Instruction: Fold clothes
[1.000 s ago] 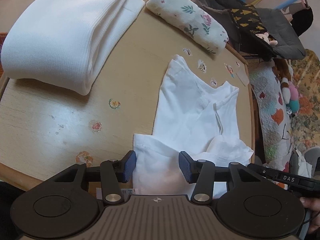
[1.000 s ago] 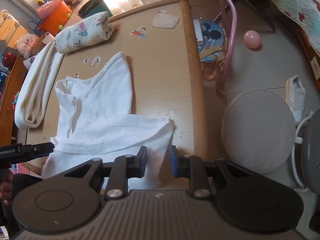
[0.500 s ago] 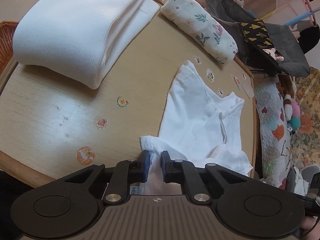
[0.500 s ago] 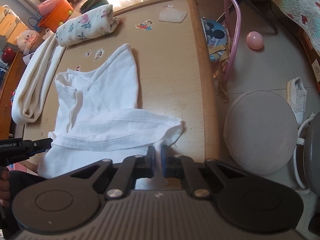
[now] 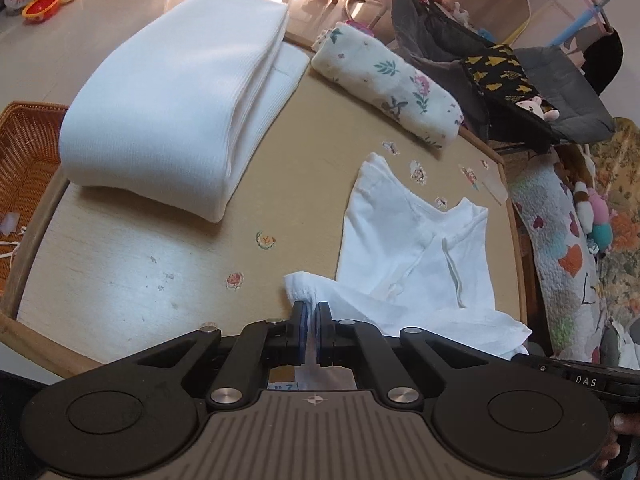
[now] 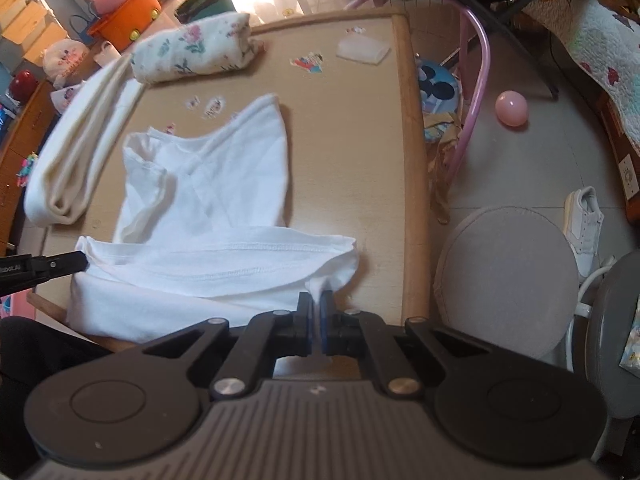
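- White shirt (image 5: 416, 256) lies on the desk (image 5: 132, 264), collar end away from the person, sleeves already turned in over the body; hem end hangs toward the near desk edge.
- Left gripper (image 5: 309, 322): jaws have just been closing and now stand nearly together, pinching the near-left hem corner; cloth bunches up between and just above the pads.
- Right gripper (image 6: 316, 312): jaws have just been closing too; only a thin gap shows, with the near-right hem corner caught in it.
- Both hem corners look gripped, and the hem band (image 6: 240, 256) is stretched across between them.
- Done so far, judging by the lay: side folds are in, shirt narrowed to a strip. Two other items look finished and parked at the far side: a thick white folded stack (image 5: 176, 108) and a floral folded bundle (image 5: 392, 84).
- Left to do: bring the hem up and over toward the collar to halve the length, lay it flat, release, possibly fold once more, then set it with the others.
- Risk: the near part overhangs the desk edge, so a thin pinch may slip when lifted.
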A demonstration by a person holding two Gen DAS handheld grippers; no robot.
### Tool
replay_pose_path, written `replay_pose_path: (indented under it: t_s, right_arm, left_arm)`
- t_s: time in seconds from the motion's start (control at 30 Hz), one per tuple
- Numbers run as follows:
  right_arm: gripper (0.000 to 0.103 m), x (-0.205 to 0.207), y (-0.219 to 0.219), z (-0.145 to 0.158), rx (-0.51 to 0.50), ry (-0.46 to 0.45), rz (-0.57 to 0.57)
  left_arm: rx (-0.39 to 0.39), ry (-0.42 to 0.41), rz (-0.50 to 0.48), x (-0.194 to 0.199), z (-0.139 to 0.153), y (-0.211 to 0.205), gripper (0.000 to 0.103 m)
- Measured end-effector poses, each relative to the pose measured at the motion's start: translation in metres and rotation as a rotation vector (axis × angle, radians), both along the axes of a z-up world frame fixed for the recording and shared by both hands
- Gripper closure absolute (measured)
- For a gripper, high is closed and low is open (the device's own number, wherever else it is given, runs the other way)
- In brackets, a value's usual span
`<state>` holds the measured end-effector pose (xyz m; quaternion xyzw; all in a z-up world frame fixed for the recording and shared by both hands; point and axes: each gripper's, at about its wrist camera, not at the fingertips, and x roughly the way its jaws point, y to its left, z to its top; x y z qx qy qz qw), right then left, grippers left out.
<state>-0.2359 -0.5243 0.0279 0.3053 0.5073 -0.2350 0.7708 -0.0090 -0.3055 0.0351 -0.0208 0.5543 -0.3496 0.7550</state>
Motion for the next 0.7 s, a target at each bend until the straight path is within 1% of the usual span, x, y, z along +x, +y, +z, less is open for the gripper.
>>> replay_pose_path:
  t_s: [0.1,0.17,0.27,0.33,0.43,0.5,0.6,0.7]
  right_arm:
    - [0.095,0.0,-0.001,-0.001,-0.016,0.017,0.023]
    - [0.095,-0.001,-0.002,0.004,-0.034,0.016,0.046]
    - [0.093,-0.003,-0.003,0.015,-0.076,0.013,0.088]
    - [0.09,-0.001,-0.003,0.023,-0.12,0.032,0.122]
    - [0.088,0.004,-0.001,0.034,-0.189,0.066,0.176]
    - [0.088,0.007,0.002,0.038,-0.205,0.07,0.225]
    - [0.088,0.015,0.009,0.04,-0.136,0.019,0.306]
    - [0.088,0.032,0.022,0.032,-0.092,0.027,0.393]
  left_arm:
    - [-0.01,0.025,0.033,-0.001,-0.01,0.003,0.095]
    - [-0.017,0.026,0.039,0.001,-0.012,0.007,0.088]
    - [-0.023,0.032,0.047,0.005,-0.011,0.012,0.087]
    - [-0.016,0.024,0.058,0.008,-0.007,0.015,0.085]
    - [-0.003,0.009,0.068,0.011,0.001,0.016,0.085]
    - [-0.025,0.024,0.041,0.012,0.007,0.014,0.085]
    - [-0.045,0.052,-0.035,0.006,0.015,0.005,0.084]
    - [-0.05,0.101,-0.14,-0.003,0.016,-0.011,0.082]
